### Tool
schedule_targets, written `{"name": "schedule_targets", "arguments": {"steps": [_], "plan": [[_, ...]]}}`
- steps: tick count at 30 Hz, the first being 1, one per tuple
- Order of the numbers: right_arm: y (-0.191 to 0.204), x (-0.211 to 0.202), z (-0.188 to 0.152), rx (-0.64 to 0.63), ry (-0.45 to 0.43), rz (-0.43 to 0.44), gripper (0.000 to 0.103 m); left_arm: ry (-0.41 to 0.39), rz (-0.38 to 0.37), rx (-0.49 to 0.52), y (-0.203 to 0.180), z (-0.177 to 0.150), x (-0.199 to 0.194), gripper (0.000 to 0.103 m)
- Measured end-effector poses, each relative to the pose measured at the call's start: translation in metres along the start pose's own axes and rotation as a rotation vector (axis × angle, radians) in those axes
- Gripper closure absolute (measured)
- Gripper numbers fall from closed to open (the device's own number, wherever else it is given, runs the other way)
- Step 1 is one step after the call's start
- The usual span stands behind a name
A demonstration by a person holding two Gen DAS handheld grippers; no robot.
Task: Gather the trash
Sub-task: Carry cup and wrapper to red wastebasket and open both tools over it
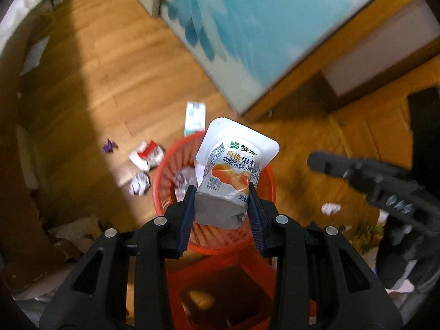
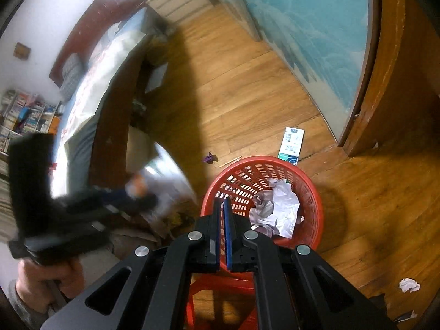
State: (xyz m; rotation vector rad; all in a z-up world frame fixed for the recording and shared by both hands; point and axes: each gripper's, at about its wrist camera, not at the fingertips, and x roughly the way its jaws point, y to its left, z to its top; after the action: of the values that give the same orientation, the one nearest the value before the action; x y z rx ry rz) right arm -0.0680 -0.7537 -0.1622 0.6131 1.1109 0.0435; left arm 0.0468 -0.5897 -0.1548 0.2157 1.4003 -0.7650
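Our left gripper [image 1: 222, 192] clamps the yogurt cup [image 1: 233, 176] directly above the red basket [image 1: 162, 181], cup tilted; our right gripper [image 2: 222, 206] is closed, empty, beside it.

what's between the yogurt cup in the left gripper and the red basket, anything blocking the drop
Nothing visible blocks it. The left gripper holds the yogurt cup right over the open top of the red basket, which already contains crumpled paper. The right gripper is shut and empty, off to the side of the cup's path.

Tilted yogurt cup [image 1: 231, 176] above red basket [image 1: 165, 170]
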Motion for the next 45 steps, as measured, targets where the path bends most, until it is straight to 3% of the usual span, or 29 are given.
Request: {"name": "schedule_targets", "arguments": {"steps": [4,12,17,20,24,25,30,33,37,40,45], "plan": [[0.001,0.019,0.004,0.043,0.024,-0.009,0.096,0.04,0.011,0.032,-0.009,0.001,0.014,0.067],[0.0,0.048,0.006,0.052,0.051,0.016,0.095,-0.002,-0.108,0.01,-0.007,-0.003,0.001,0.067],[0.007,0.046,0.008,-0.007,0.029,0.026,0.085,-0.025,-0.188,-0.068,0.011,-0.004,-0.002,0.067],[0.01,0.039,0.009,-0.008,-0.001,0.025,0.076,-0.039,-0.181,-0.094,0.016,-0.004,-0.004,0.067],[0.018,0.026,0.011,-0.036,-0.052,0.08,0.046,-0.03,-0.175,-0.118,0.018,-0.005,-0.002,0.067],[0.02,0.025,0.011,-0.042,-0.056,0.088,0.045,-0.036,-0.186,-0.113,0.017,-0.005,-0.004,0.067],[0.023,0.03,0.019,-0.036,-0.043,0.137,0.048,-0.064,-0.217,-0.079,0.01,-0.006,-0.012,0.068],[0.025,0.035,0.021,-0.022,-0.02,0.182,0.07,-0.058,-0.217,-0.089,0.014,-0.007,-0.011,0.068],[0.024,0.034,0.02,-0.023,-0.028,0.172,0.09,-0.067,-0.211,-0.11,0.019,-0.007,-0.014,0.068],[0.023,0.033,0.018,-0.028,-0.029,0.163,0.096,-0.066,-0.212,-0.114,0.02,-0.007,-0.013,0.068],[0.018,0.03,0.014,-0.032,-0.021,0.139,0.096,-0.047,-0.217,-0.1,0.017,-0.005,-0.008,0.068]]}}
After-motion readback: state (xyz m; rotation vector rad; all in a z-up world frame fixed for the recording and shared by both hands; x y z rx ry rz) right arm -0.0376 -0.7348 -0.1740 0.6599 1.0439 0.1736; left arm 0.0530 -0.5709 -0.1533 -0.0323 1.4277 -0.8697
